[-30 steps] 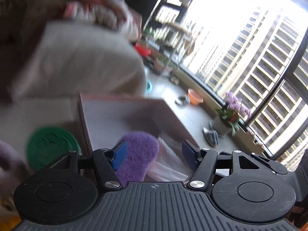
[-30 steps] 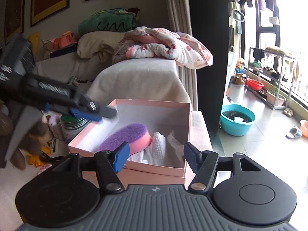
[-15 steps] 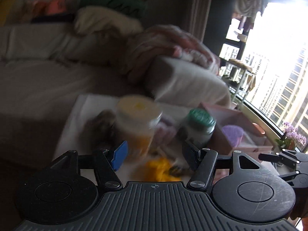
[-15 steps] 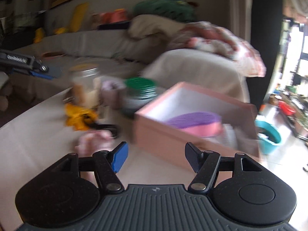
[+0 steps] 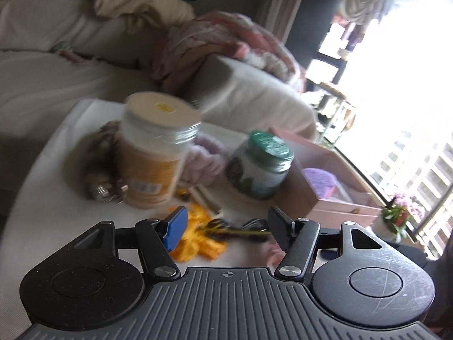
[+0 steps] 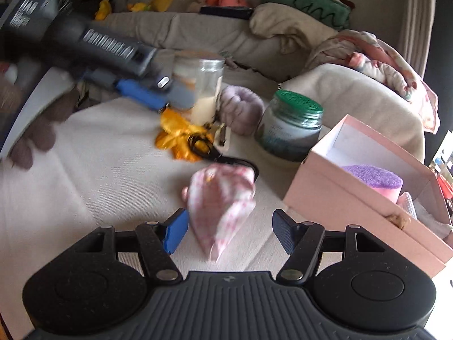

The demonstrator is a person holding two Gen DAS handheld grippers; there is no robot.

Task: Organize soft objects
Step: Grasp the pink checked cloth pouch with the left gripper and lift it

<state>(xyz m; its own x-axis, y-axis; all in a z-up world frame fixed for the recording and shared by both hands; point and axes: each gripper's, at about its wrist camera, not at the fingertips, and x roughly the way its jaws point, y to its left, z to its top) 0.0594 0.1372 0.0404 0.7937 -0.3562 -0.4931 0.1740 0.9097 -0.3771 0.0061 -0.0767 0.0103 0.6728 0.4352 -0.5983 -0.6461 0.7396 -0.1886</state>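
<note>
Right hand-held gripper (image 6: 230,233): jaws apart, nothing clamped. The pink-and-white checked cloth pouch (image 6: 222,198) lies on the cream-covered worktop (image 6: 99,184) just ahead, its narrow end reaching in between the fingers but no pad touching it. Left hand-held gripper (image 5: 228,231): jaws also apart and empty, above the crumpled orange satin ribbon (image 5: 198,243) and the black cord (image 5: 240,231).

Handling, my read: pouch is light, limp and will crush under the pads. Pinch across the fat middle, not the tapered tip, or it'll slip out. Ribbon is slick and thin, so it needs a bunched grab. The mauve knitted roll (image 6: 240,109) behind looks bulkier and springy.

Containers:
- Open pink cardboard box (image 6: 354,195), right side of the worktop: holds a purple-topped pink sponge (image 6: 376,181), something white and textured beside it, a small brown bit near the front edge. Room left.
- Green-lidded glass jar (image 6: 291,127) beside the box: contents unclear.
- Tall clear jar with pale lid (image 5: 158,153): pale fill inside. Rigid, not the target.
</note>
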